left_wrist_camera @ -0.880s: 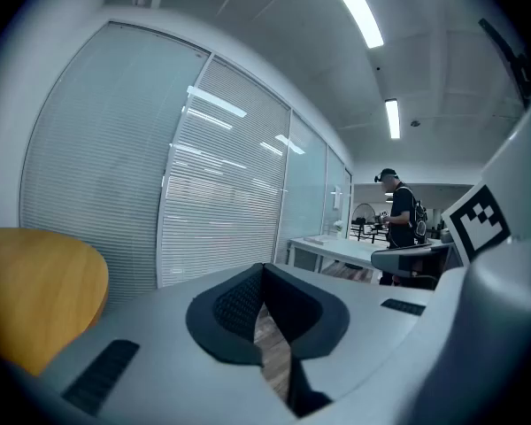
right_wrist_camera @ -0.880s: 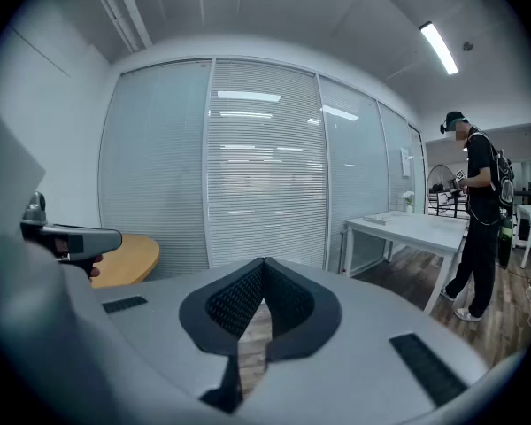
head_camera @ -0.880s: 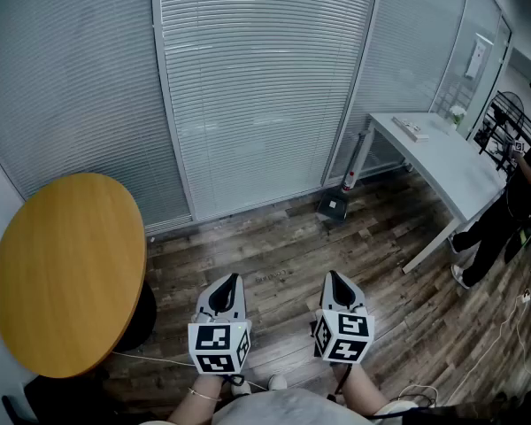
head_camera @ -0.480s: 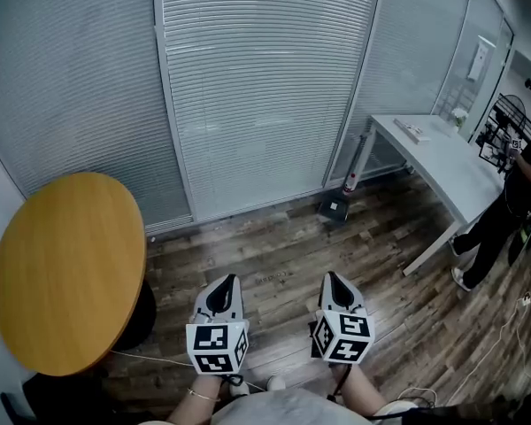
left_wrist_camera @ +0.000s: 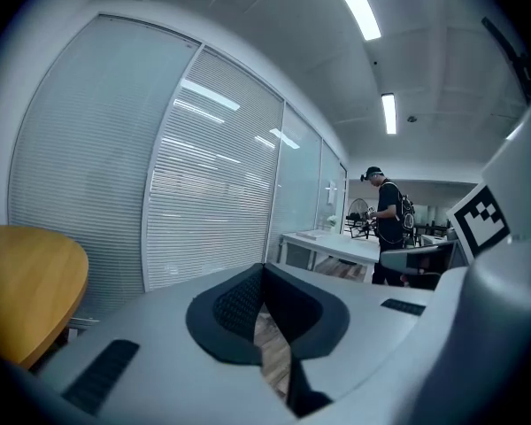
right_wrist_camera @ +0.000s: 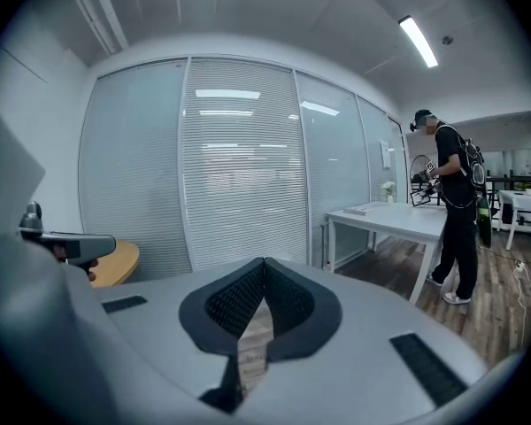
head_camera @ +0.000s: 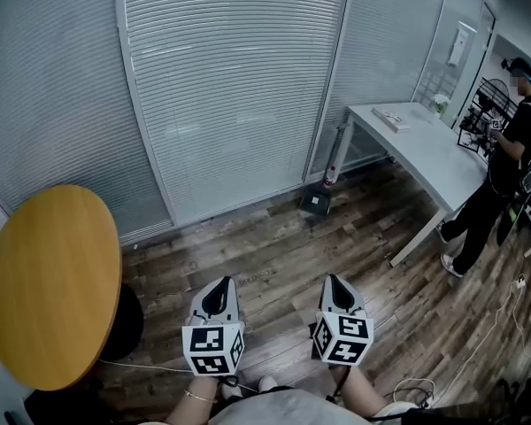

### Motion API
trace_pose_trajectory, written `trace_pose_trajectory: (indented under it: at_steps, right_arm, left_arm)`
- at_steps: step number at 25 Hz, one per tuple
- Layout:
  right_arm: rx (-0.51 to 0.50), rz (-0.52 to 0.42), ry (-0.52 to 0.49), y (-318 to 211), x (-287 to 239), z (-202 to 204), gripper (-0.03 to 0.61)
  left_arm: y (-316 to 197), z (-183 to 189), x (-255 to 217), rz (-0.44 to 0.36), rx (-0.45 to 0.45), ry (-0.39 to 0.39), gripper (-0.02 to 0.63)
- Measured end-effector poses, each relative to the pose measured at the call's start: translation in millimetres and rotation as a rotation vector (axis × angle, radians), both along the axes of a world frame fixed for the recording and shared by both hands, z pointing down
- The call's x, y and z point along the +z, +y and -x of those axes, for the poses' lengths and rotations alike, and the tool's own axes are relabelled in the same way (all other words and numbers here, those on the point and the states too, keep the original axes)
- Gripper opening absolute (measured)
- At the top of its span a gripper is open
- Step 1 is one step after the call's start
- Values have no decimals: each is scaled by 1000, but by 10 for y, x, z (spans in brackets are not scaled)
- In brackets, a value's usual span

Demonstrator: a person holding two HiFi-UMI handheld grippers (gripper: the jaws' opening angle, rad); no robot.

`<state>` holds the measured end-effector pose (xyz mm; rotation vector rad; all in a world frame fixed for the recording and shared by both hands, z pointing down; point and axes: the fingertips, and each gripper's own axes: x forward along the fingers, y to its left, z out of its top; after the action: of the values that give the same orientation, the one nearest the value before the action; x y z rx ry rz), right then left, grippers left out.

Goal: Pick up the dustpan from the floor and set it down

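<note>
task barely begun: dustpan not yet reached

the glass wall w/ shut blinds (head_camera: 230, 87) fills the top of the head view, and dark wood floor (head_camera: 274, 255) runs from it to the person's feet. a round yellow table (head_camera: 49, 282) is at the left and a white desk (head_camera: 425, 144) at the right. another person (head_camera: 504, 166) in dark clothes stands past the desk.

the left gripper (head_camera: 223, 283) and right gripper (head_camera: 334, 280) are held side by side, low in the frame and near the body, both pointing ahead and slightly down. each gripper's own view shows its jaws pressed together at the tips w/ nothing between them, only floor beyond.

the dustpan (head_camera: 315, 204) looks to be the small dark thing on the floor at the foot of the glass wall, just beside the desk's leg, w/ what seems a thin handle rising from it. it's too small to be sure of details. it's well apart from both grippers, w/ bare floor between.

progress, as a judgement: nothing done yet. left to do: approach, open one claw, take hold (prob. by the handle), lift, set down.
</note>
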<state>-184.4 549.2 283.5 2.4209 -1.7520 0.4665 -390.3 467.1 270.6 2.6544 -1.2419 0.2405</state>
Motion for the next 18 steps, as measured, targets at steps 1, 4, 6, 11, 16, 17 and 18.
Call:
trace_pose_trajectory:
  at_steps: [1, 4, 6, 11, 16, 17, 18]
  right_arm:
    - [8, 3, -2, 6, 18, -82, 32]
    - [36, 17, -9, 56, 74, -367, 32]
    - [57, 24, -8, 113, 91, -540, 32]
    - [120, 24, -13, 186, 93, -888, 32]
    - [179, 27, -15, 278, 119, -1142, 32]
    - [191, 28, -19, 284, 139, -1183, 32]
    - [200, 30, -21, 282, 165, -1220, 32]
  left_arm:
    - [-14, -92, 14, 2, 9, -3, 18]
    - [-32, -407, 32, 5, 39, -10, 18]
    - [-24, -591, 16, 0, 60, -10, 18]
    - [-81, -969, 5, 1, 106, 0, 18]
    - [-106, -1269, 8, 0, 161, -3, 18]
    - [-120, -1324, 21, 0, 174, -3, 18]
    - [-141, -1379, 38, 2, 186, -3, 18]
